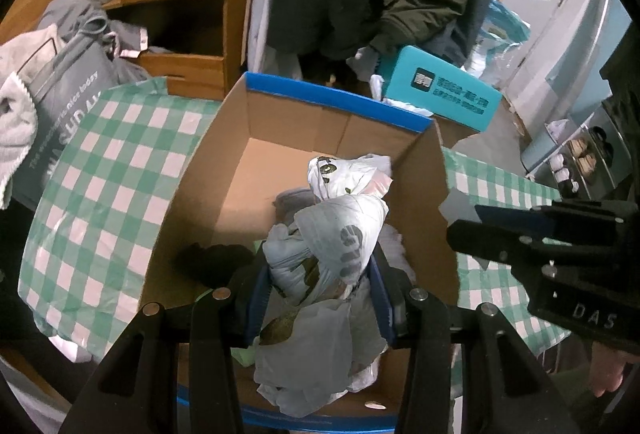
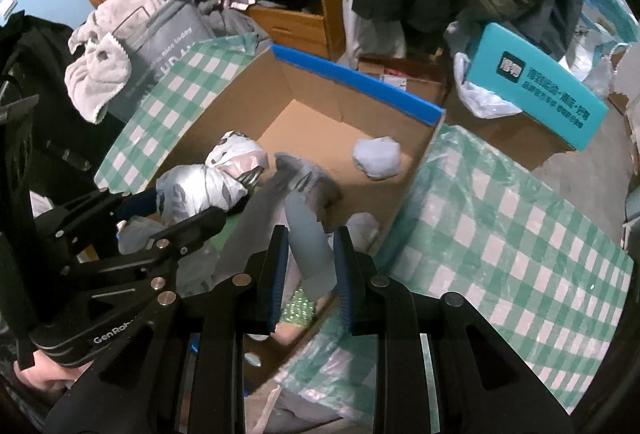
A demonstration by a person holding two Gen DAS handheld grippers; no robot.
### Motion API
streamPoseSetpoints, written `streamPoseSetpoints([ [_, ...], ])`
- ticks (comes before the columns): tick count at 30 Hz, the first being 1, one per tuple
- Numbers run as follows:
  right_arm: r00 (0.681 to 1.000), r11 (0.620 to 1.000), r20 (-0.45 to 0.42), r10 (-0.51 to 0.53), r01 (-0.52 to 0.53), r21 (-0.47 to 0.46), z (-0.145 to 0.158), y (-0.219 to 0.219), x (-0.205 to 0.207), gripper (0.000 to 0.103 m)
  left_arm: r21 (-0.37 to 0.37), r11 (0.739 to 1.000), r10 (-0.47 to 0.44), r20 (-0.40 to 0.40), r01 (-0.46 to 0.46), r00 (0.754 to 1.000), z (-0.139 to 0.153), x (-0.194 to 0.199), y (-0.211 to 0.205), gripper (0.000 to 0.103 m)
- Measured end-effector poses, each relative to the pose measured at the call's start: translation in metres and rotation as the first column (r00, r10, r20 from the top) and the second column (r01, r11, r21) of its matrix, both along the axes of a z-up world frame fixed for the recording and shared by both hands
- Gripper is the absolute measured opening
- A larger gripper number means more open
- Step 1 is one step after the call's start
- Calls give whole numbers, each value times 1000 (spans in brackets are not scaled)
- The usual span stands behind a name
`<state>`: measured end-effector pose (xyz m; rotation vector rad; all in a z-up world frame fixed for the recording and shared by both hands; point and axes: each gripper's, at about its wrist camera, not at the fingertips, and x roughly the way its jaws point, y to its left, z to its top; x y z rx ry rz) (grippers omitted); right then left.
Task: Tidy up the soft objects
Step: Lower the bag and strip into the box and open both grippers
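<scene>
1. Left wrist view. The left tongs (image 1: 320, 298) are clenched on a knotted bundle of plastic bags (image 1: 336, 246), their blue pads bearing on its two sides. The bundle hangs over the open cardboard box (image 1: 340, 101), which fits a drop into the box rather than a placement beside it.
2. Left wrist view. The box stands on a green-and-white checked cloth (image 1: 112, 169). The box floor already carries a dark soft item (image 1: 216, 262) and pale crumpled pieces under the bundle, so it appears to serve as the collecting container.
3. Left wrist view. The right tongs (image 1: 472, 234) enter from the right edge, near the box's right wall; their state cannot be read here.
4. Right wrist view. The right tongs (image 2: 310, 262) are clenched on a flat grey strip of soft material (image 2: 310, 254), pinched between the blue pads. The strip stands above the near corner of the box, so it too seems bound for the box.
5. Right wrist view. The left tongs (image 2: 172, 209) appear at left with the bag bundle (image 2: 208, 185) gripped over the box's left side, apart from the strip; the two loads stay separate.
6. Right wrist view. A pale blue crumpled ball (image 2: 378, 157) and a grey cloth (image 2: 308, 181) lie on the box floor, and a teal box (image 2: 540, 85) rests outside, untouched.
</scene>
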<state>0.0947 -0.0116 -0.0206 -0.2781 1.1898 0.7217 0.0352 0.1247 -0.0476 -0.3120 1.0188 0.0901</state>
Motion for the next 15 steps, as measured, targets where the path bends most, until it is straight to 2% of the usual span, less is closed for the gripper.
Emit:
streamPoseSetpoints([
  [4, 1000, 1000, -26, 14, -14, -2, -8, 10, 0, 25, -9, 1000, 21, -14, -21, 1000, -5, -1, 7, 47],
  [7, 999, 1000, -39, 17, -17, -4, -12, 14, 0, 28, -7, 999, 34, -29, -34, 999, -8, -1, 10, 51],
  [10, 999, 1000, -37, 10, -10, -7, -12, 14, 1, 37, -17, 999, 35, -31, -36, 999, -7, -1, 10, 54],
  [13, 999, 1000, -37, 3, -3, -3, -10, 12, 2, 50, -4, 999, 33, -16, -33, 999, -2, -3, 8, 62],
  [15, 1000, 1000, -26, -3, 3, -1, -7, 10, 1, 51, 8, 1000, 28, -6, -27, 1000, 2, -5, 5, 62],
])
